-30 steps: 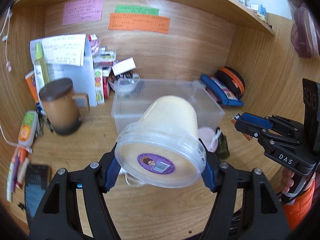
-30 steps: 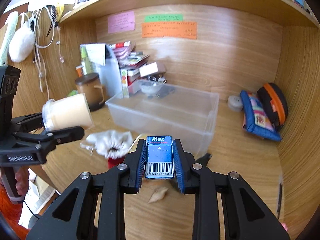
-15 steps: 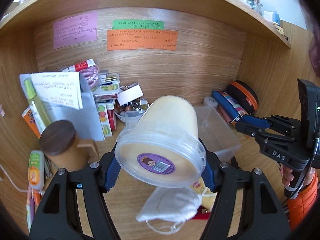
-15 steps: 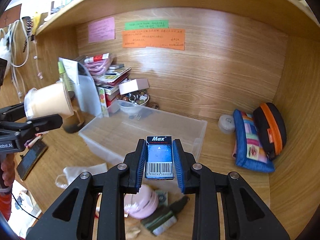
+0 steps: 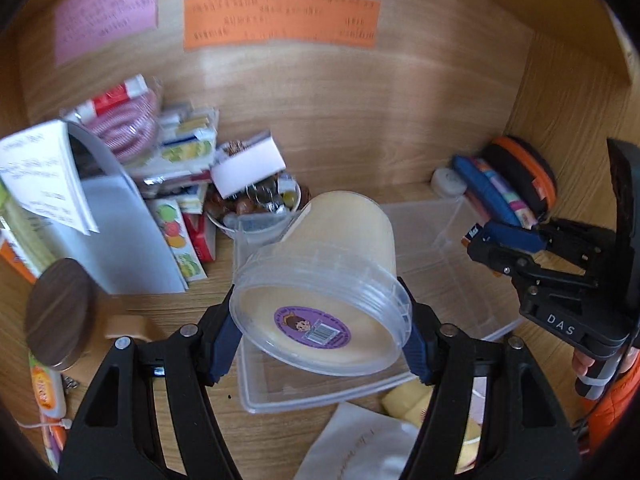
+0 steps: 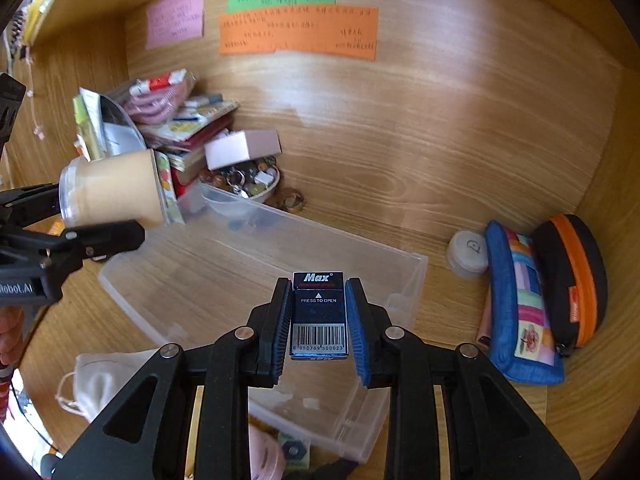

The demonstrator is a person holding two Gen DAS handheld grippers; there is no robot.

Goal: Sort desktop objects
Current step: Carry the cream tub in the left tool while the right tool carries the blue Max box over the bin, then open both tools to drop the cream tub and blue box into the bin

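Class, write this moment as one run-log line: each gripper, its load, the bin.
left gripper: shut on cream tub | right gripper: shut on blue Max box | clear bin: both loads above it

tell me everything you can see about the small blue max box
The blue Max box is a small glossy rectangular pack, white "Max" logo on top, "PRESS TO OPEN" with an arrow mid-face, barcode label below. The right claw is shut on its two long sides, holding it in the air, above the clear plastic bin. Nothing else touches it.
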